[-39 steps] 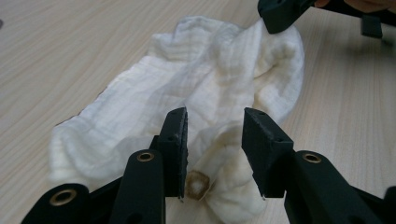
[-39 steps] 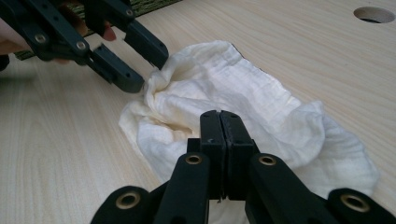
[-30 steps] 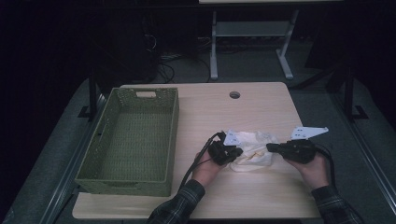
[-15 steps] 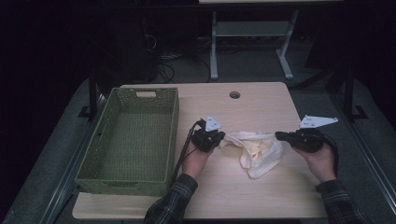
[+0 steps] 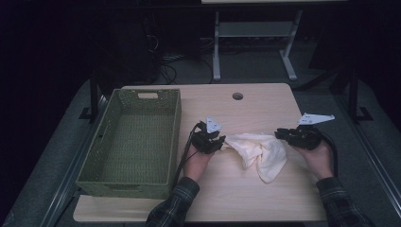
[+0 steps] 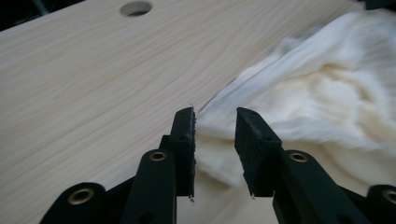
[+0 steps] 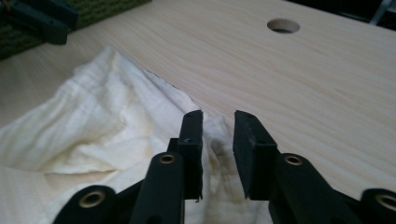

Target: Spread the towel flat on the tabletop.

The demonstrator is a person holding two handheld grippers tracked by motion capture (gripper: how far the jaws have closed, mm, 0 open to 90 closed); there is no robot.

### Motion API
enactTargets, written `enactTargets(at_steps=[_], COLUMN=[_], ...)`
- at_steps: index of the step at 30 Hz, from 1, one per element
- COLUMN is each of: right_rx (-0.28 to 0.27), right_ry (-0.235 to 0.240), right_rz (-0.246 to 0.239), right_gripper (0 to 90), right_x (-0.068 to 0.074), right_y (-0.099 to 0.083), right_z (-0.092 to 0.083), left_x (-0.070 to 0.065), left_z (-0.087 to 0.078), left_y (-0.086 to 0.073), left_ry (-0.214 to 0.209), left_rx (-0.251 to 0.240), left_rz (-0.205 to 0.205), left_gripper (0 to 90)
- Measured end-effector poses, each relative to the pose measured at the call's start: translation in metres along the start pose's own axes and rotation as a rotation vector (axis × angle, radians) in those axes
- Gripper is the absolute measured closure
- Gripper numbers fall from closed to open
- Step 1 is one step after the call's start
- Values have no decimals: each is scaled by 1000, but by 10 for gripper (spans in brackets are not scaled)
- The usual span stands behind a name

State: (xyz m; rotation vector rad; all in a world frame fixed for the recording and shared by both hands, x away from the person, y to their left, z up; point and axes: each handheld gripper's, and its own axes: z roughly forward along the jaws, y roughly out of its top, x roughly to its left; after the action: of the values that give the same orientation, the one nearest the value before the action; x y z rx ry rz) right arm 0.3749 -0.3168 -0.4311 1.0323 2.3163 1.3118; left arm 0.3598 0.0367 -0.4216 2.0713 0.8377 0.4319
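Both hands pulled apart, left gripper (image 5: 218, 142) & right gripper (image 5: 282, 135) jaws just opened, letting go of cloth (image 5: 259, 150) (spread flatter now).

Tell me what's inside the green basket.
The green woven basket shows just its bare woven floor, with no item lying in it. The near wall hides a strip of the floor behind it, so that strip cannot be checked. The cream cloth lies outside it on the table.

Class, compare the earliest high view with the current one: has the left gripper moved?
Yes. The left gripper has shifted left, towards the green basket, its jaws just opened around the edge of the cream cloth.
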Motion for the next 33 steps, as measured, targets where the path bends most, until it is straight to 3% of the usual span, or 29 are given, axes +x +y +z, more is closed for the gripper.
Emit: enactTargets(at_steps=[1, 2, 4, 5, 6, 7, 8, 13, 14, 17, 19, 20, 23, 26, 29, 33], right_rx=[-7, -8, 2, 2, 17, 17, 26, 41, 46, 68, 81, 92, 105, 124, 136, 153], right_ry=[8, 13, 21, 21, 35, 35, 47, 75, 98, 117, 132, 145, 160, 174, 185, 189], right_rz=[2, 7, -8, -8, -20, -20, -32, -45, -51, -64, -68, -74, -75, -79, -79, -90], right_gripper=[716, 712, 704, 704, 698, 698, 694, 692, 692, 693, 693, 693, 693, 694, 694, 693], right_x=[1, 3, 7, 7, 14, 14, 21, 34, 41, 50, 53, 58, 63, 68, 71, 74], right_y=[0, 0, -2, -2, -5, -5, -7, -11, -14, -20, -23, -26, -29, -34, -37, -41], right_z=[-2, -5, -7, -7, -8, -8, -11, -16, -17, -17, -17, -16, -16, -15, -15, -16], left_x=[-4, -4, -22, -22, -32, -32, -42, -57, -65, -74, -75, -75, -71, -54, -47, -46], left_z=[-2, -2, -5, -5, -6, -6, -5, 1, 5, 12, 14, 19, 23, 25, 27, 22], left_y=[2, 2, 5, 5, 5, 5, 4, 2, 2, 1, 0, -2, -6, -16, -21, -21], left_ry=[-29, -29, -92, -92, -129, -129, -165, -212, -232, -254, -252, -231, -206, -180, -182, -223], left_rx=[0, 0, 1, 1, 4, 4, 5, 21, 29, 41, 45, 76, 104, 143, 166, 146], left_rz=[10, 10, 49, 49, 78, 78, 98, 124, 151, 184, 192, 204, 211, 177, 161, 147], left_gripper=[635, 630, 604, 596, 586, 581, 578, 560, 561, 571, 597, 600, 612, 617, 617, 616])
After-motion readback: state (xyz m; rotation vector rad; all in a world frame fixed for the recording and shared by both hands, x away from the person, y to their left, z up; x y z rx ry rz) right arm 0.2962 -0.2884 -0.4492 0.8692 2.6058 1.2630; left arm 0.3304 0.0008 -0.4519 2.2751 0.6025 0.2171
